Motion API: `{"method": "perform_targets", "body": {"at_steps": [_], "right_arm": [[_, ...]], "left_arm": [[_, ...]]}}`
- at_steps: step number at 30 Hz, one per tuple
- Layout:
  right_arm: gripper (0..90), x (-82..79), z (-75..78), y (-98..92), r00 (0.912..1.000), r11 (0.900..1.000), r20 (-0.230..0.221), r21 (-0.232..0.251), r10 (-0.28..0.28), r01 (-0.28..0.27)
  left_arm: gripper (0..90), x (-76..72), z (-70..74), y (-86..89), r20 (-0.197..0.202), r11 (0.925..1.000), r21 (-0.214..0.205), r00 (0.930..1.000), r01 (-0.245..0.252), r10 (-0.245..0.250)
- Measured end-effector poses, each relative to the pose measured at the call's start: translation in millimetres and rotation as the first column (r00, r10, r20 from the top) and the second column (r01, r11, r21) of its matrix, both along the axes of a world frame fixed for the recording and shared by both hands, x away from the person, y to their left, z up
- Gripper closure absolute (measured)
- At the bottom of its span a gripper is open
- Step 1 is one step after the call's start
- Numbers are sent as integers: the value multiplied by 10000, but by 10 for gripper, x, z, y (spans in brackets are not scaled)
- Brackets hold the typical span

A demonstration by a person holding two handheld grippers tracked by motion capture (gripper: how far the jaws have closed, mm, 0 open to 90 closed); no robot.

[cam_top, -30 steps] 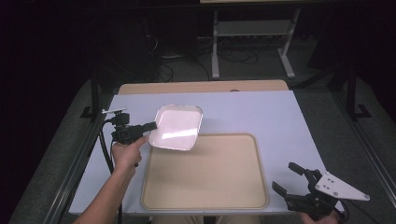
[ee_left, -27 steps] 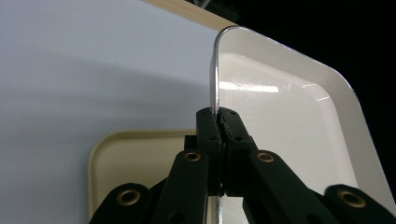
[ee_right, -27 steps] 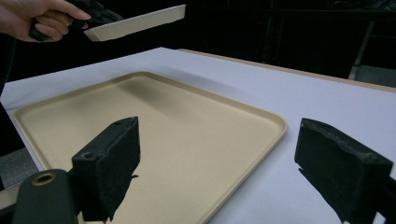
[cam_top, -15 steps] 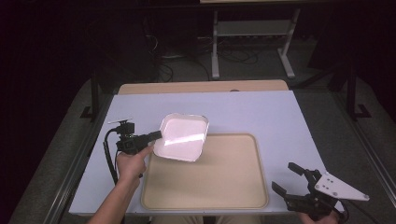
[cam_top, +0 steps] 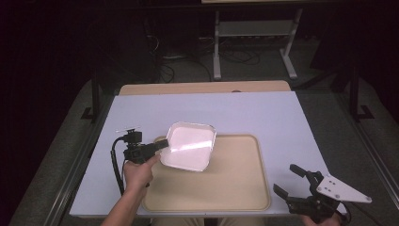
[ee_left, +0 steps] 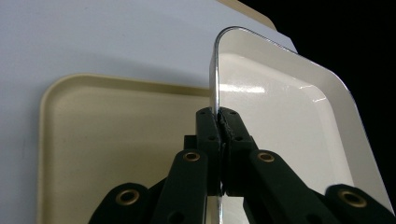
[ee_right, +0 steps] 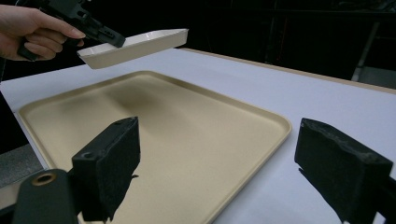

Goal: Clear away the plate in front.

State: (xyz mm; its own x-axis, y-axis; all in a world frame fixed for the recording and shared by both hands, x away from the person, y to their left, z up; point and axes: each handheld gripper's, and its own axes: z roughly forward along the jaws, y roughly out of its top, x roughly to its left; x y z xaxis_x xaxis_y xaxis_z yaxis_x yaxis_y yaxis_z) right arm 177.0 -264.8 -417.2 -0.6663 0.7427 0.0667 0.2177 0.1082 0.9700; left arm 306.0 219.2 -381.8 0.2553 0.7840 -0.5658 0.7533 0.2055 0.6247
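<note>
Cream enamel gleams between my left jaws: my left gripper (cam_top: 160,146) pinches the rim of a shallow white dish (cam_top: 188,146), both pads pressed tight on the thin metal edge, as the left gripper view shows with the dish (ee_left: 289,121) standing edge-on against them. I take the beige tray (cam_top: 235,188) as my landmark. The dish hangs in the air above the tray's far left corner, clear of its surface; from the right gripper view the dish (ee_right: 140,46) floats over the tray (ee_right: 154,135) with a gap beneath it, tilted a little. My left hand (cam_top: 139,172) sits at the tray's left edge, over the pale blue table (cam_top: 263,113).

My right gripper (cam_top: 294,182) hovers beside the tray's near right corner, off the edge of the table, jaws spread wide with nothing between them. Its grey plate (cam_top: 341,188) points away from the tray.
</note>
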Motion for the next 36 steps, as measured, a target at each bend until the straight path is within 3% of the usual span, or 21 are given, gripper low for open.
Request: {"method": "perform_targets", "body": {"at_steps": [13,24,30,36], "right_arm": [[134,0,0,-1,10000,10000,11,34,52,-52],[134,-4,3,1,10000,9999,32,53,86,-87],[135,-6,3,-4,9999,9999,67,63,81,-82],[135,-3,-3,-15,9999,9998,48,149,106,-107]], "left_arm": [[885,-85,-89,-201,3,9997,-88,9997,238,-238],[885,-129,-255,-469,-364,9994,-183,9989,287,-293],[884,-166,-319,-564,-362,9995,134,9989,293,-288],[885,-253,-412,-584,-198,9979,482,9988,-433,443]]}}
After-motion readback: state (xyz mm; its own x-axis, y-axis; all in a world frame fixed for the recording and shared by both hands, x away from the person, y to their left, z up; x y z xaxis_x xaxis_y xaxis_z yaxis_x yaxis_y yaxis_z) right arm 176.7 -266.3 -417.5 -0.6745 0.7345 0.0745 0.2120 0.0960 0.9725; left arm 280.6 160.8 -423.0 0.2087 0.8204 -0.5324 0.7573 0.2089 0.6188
